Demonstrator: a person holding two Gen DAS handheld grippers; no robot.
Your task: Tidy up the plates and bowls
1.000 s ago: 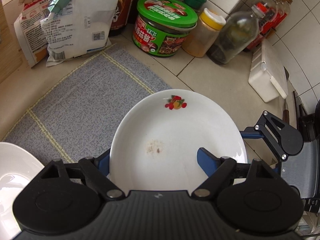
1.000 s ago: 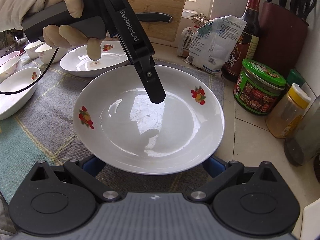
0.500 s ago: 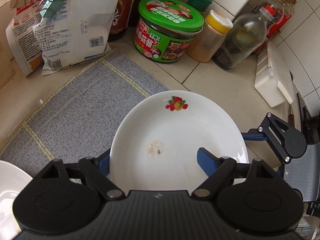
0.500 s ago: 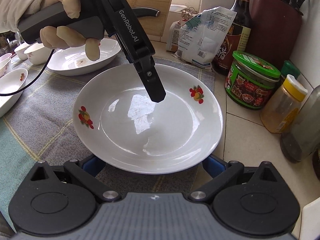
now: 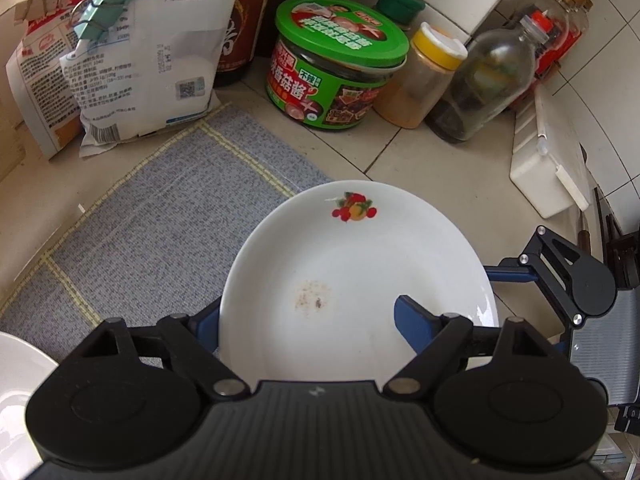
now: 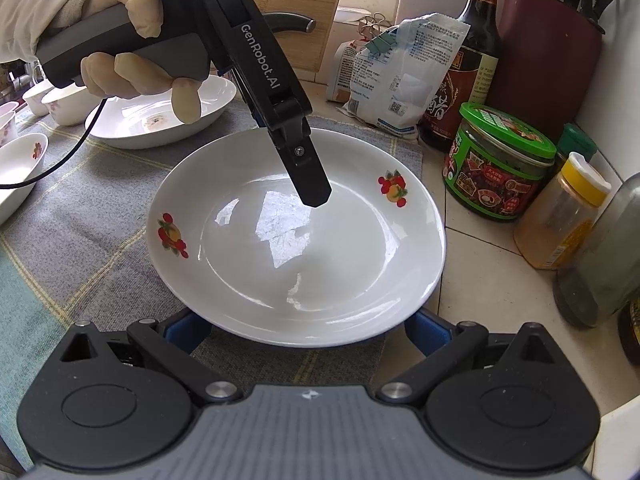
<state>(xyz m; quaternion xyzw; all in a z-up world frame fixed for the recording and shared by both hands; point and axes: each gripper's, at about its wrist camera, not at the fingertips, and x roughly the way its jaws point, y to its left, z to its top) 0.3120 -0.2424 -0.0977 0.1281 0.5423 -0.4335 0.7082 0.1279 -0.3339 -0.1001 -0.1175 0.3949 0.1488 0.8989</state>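
Note:
A white plate with fruit prints [image 6: 296, 236] is held over the grey mat's right end; in the left wrist view it [image 5: 356, 280] fills the centre. My left gripper [image 5: 308, 320] is shut on its rim, one finger [image 5: 416, 324] on top and one under; that finger [image 6: 308, 176] shows inside the plate in the right wrist view. My right gripper [image 6: 296, 328] stands open with the plate's near rim between its blue fingers, which lie under the plate.
A second white plate [image 6: 160, 116] and small bowls [image 6: 20, 164] sit on the mat [image 5: 160, 216] at left. A green-lidded jar [image 6: 500, 164], spice bottle [image 6: 560, 212], sauce bottle [image 6: 464, 76], bags [image 5: 132, 60] and a white box [image 5: 548, 168] crowd the tiled counter.
The plate, held by my left gripper, has moved a little to the right and toward the jars, with my right gripper following under it. The grip is unchanged.

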